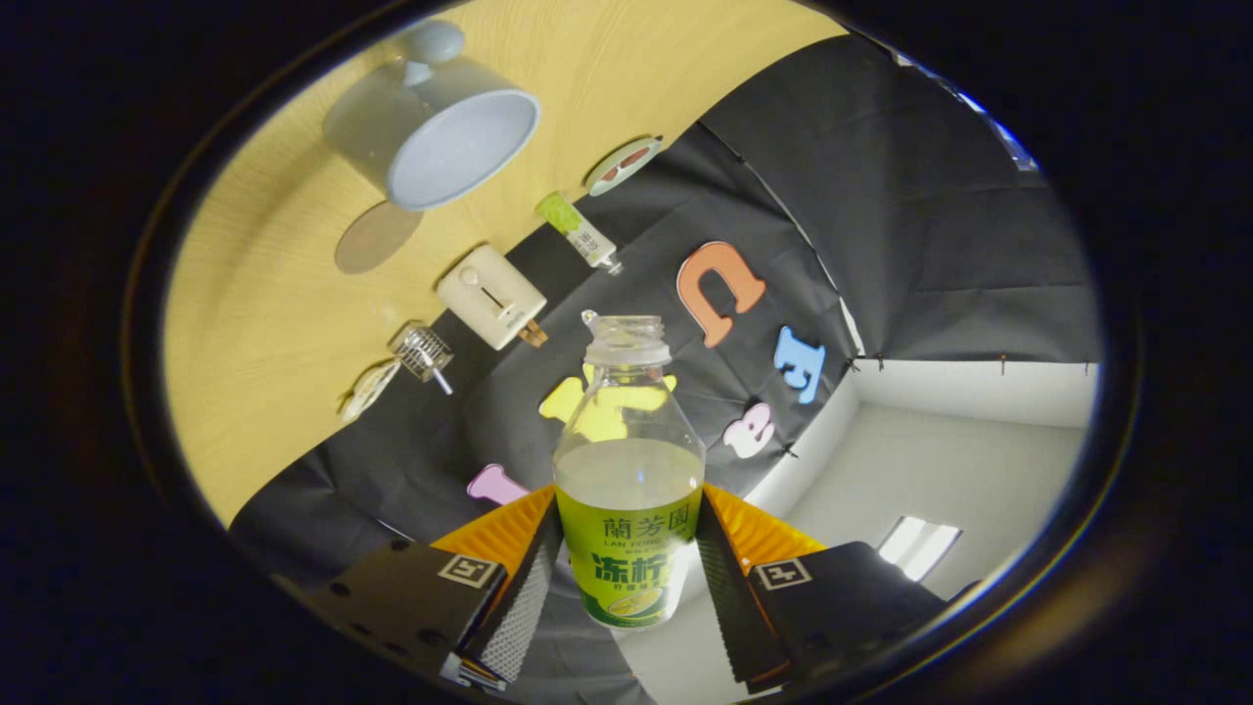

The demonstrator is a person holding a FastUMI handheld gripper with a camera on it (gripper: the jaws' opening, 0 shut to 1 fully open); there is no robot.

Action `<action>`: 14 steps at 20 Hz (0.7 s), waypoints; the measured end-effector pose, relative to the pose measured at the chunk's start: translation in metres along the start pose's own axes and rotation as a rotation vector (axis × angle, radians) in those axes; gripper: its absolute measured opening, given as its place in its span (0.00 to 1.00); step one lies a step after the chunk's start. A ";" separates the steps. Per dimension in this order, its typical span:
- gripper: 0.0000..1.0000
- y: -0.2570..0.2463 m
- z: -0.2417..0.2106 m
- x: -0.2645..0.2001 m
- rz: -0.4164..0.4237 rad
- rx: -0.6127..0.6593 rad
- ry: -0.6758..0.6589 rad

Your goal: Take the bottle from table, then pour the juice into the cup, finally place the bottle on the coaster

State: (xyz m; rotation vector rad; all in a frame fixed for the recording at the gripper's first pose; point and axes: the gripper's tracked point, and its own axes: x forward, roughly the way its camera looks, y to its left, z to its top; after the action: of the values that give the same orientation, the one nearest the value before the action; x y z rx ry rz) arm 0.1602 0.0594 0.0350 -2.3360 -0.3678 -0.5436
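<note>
We are tilting the bottle (628, 470), claw (626, 578) pinching its label, aiming the open mouth over the cup (436, 127) slowly

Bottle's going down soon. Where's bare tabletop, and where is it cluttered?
The gripper holds the bottle tilted. Bare wooden table lies beside the cup. Crowded along the cloth edge: small tube, cream box, wire piece, round coaster.

Backdrop: black cloth wall (881, 196), creased, pinned along its lower edge. Surface: pale wood-grain table (264, 294), seen tilted. Beyond the cloth: plain white wall or ceiling panels (940, 460). Lighting: one bright rectangular fixture (918, 546), possibly a ceiling lamp.
</note>
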 end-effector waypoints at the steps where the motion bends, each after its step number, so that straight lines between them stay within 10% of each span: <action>1: 0.80 0.001 0.000 0.000 0.001 0.006 0.003; 14: 0.81 0.030 0.009 -0.015 0.237 0.344 0.040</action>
State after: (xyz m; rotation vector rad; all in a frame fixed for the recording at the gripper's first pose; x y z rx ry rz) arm 0.1615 0.0424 0.0048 -1.9981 -0.1478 -0.3777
